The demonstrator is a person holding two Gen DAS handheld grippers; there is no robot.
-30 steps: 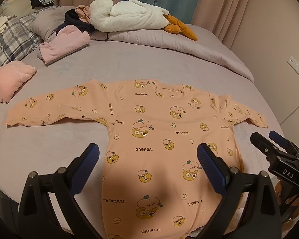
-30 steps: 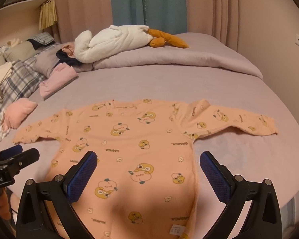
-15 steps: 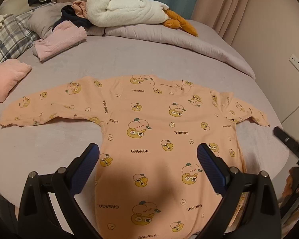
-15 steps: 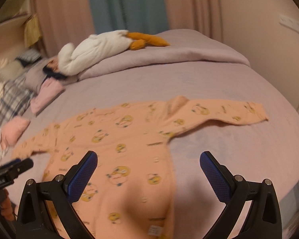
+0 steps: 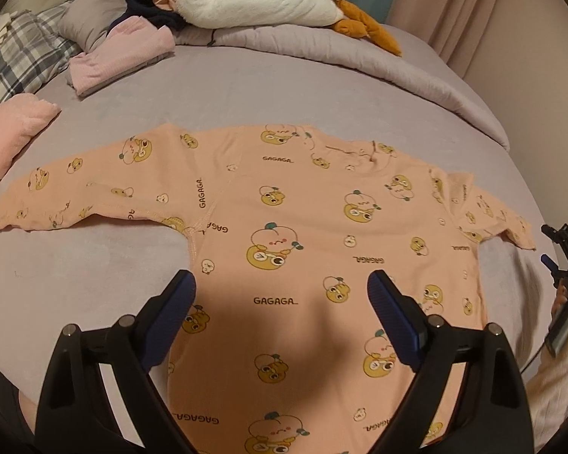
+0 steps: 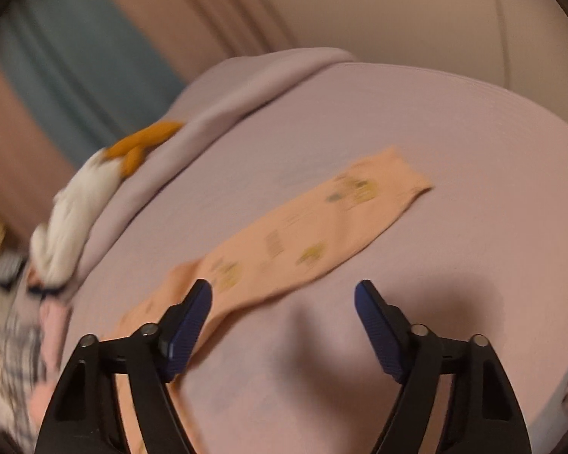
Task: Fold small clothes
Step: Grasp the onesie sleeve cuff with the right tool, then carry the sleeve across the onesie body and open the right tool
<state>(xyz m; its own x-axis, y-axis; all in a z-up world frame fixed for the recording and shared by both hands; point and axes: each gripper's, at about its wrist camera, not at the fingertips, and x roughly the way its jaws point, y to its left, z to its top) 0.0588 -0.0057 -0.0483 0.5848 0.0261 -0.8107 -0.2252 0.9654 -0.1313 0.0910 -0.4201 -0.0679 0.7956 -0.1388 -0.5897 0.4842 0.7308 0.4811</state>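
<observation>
A peach long-sleeved baby top point(image 5: 303, 227) printed with cartoon ducks and "GAGAGA" lies flat on the lilac bed point(image 5: 276, 90), both sleeves spread out. The left gripper point(image 5: 282, 295) hovers over its lower half with its 2 blue-padded fingers point(image 5: 392, 316) wide apart. Behind lie a folded pink garment point(image 5: 121, 56) and a white plush goose point(image 5: 269, 0); the right gripper point(image 5: 562, 249) shows at the right edge.

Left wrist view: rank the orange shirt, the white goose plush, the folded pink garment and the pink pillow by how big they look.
1. orange shirt, by far the largest, though also nearest.
2. white goose plush.
3. folded pink garment.
4. pink pillow, close to the garment's size and cut off by the frame edge, so that order is unsure.
</observation>
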